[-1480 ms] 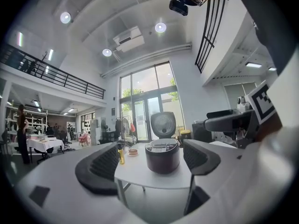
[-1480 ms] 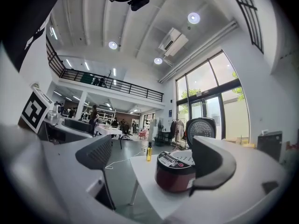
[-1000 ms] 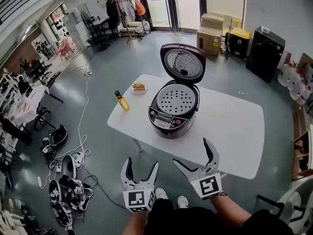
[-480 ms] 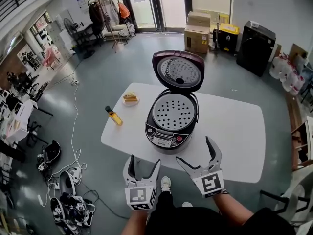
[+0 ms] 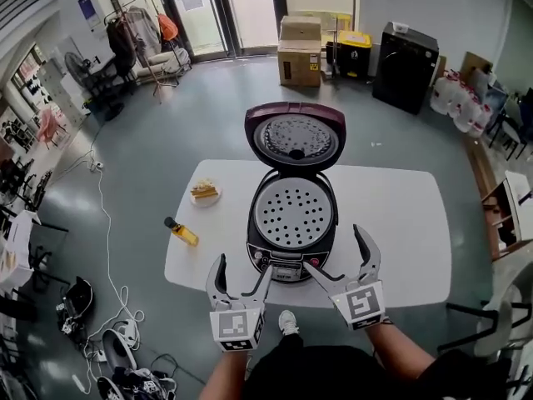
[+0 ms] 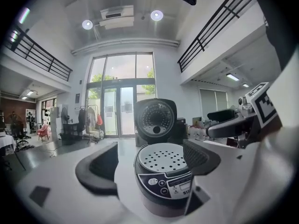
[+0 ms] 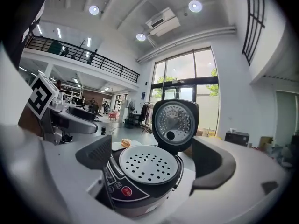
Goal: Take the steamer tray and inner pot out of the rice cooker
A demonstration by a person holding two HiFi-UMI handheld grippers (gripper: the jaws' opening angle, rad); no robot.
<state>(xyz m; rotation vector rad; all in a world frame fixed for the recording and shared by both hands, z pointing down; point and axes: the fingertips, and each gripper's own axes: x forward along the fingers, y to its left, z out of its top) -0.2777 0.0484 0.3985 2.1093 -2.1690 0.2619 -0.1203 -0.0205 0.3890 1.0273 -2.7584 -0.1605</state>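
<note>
- Centre of the head view: rice cooker on the white table, with its lid tipped up and back toward the upper middle of the frame.
- Seated in the cooker's mouth, level with the rim: perforated steamer tray, untouched.
- No sign of the inner pot in any view; presumably beneath the tray and hidden by it.
- Lower centre-left: left gripper, jaws spread wide and holding nothing. In the left gripper view the cooker's control panel is framed in the gap, with no contact apparent.
- Lower centre-right: right gripper, likewise splayed and empty, close to the cooker's front right and touching nothing.
- Left of the cooker: a small bottle and a plate of food, both apart from the work.
- Progress, as a judgement: lid open, so access is ready, but neither removal begun.
- Left to do: closing on the tray's rim, lifting it clear and setting it on the table, then the same for the pot underneath.
</note>
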